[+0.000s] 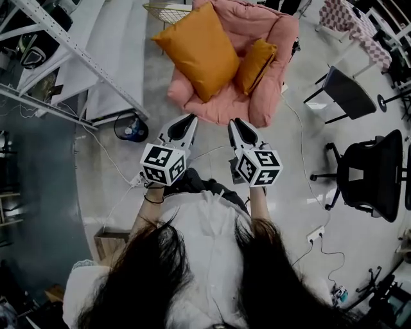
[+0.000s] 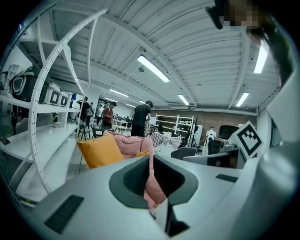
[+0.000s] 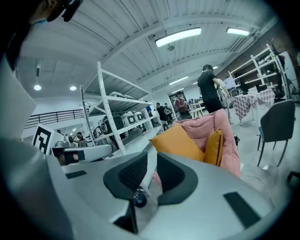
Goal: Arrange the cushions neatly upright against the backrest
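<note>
As the head view runs from its left edge, a white metal shelving rack (image 1: 70, 58) comes first, set at a slant. Next is the left gripper (image 1: 188, 121), its jaws pressed together on nothing, just short of the pink armchair (image 1: 273, 71). The left marker cube (image 1: 164, 164) shows only black-and-white square patterns. Beyond it, the large orange cushion (image 1: 196, 48) sits tilted in the seat with one corner up, leaning toward the backrest. Touching its right side, the small orange cushion (image 1: 255, 64) stands on edge between it and the chair's arm. The right gripper (image 1: 236, 123) hangs beside the left one, jaws slightly parted with nothing between them. The right marker cube (image 1: 259, 167) bears similar patterns. Further right stand a dark chair (image 1: 350, 93) and a black office chair (image 1: 372, 170), with a checked cloth (image 1: 350, 19) over a table behind them.
</note>
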